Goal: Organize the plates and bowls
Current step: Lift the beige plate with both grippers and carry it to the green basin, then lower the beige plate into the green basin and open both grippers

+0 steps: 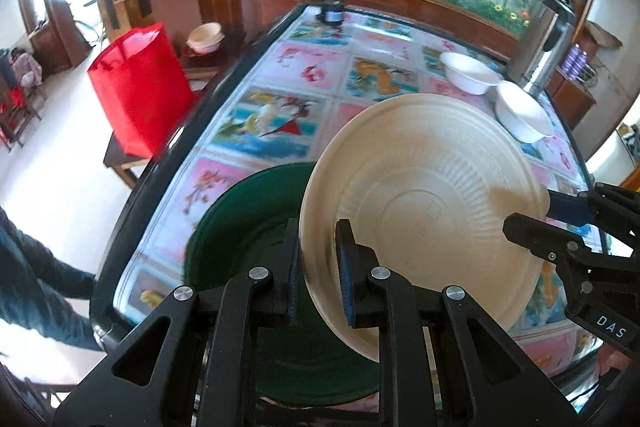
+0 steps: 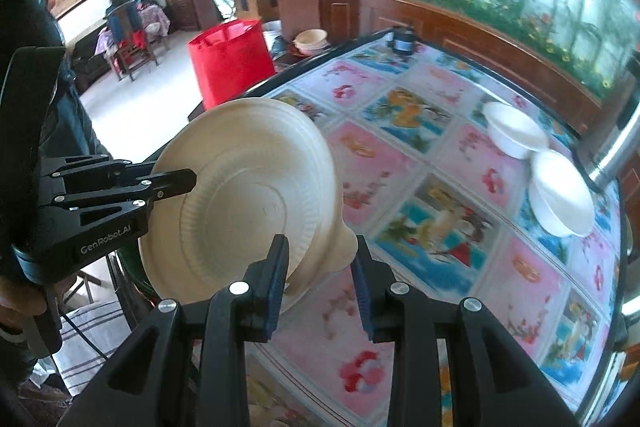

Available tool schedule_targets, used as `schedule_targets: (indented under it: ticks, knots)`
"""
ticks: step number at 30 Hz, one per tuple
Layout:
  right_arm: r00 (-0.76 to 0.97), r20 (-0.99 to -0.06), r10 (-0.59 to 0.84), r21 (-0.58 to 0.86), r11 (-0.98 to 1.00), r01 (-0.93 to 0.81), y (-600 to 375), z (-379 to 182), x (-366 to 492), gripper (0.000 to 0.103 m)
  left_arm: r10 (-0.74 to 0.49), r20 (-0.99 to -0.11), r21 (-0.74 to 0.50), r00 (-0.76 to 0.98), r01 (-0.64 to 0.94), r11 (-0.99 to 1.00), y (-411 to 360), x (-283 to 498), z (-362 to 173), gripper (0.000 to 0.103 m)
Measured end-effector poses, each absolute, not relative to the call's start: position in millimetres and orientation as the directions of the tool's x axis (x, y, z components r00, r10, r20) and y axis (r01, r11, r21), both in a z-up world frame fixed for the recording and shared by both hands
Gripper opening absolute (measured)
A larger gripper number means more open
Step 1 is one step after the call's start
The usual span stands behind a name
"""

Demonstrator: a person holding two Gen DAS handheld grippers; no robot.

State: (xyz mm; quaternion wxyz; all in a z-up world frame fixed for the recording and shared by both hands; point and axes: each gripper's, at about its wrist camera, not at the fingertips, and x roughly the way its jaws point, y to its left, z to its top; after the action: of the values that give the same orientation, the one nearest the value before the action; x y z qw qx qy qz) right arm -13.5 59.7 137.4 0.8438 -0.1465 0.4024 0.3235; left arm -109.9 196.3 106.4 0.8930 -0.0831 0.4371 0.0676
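Observation:
A cream paper plate is held tilted on edge above a dark green basin at the table's near left. My left gripper is shut on the plate's near rim. My right gripper has its jaws apart around the plate's opposite rim; its fingers show at the plate's right edge in the left wrist view. Two white bowls sit side by side at the table's far right; they also show in the right wrist view.
The table has a colourful picture cloth. A dark jar stands at its far edge. A red bag stands on a stool left of the table. A metal pole rises behind the bowls. A person's arm is at left.

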Motion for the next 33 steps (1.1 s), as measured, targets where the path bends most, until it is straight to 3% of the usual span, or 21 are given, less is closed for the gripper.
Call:
schedule_targets:
  ticks: [23,29,33]
  knots:
    - [0.364,-0.83,0.422,0.036,0.692,-0.721,108,103,-16,0.033,0.127,-0.835,-0.012,0.535,-0.249,0.968,229,-119,62,0.017]
    - [0.378,-0.811,0.445,0.06,0.708,-0.704,96,110,-15,0.039,0.155,-0.824,0.013,0.545,-0.256,0.967,228,-120,64,0.017]
    - [0.373,-0.801,0.468,0.094,0.714,-0.694,85,109,-17,0.052,0.164,-0.796,-0.008,0.583,-0.281,0.96,231,-123,72,0.017]
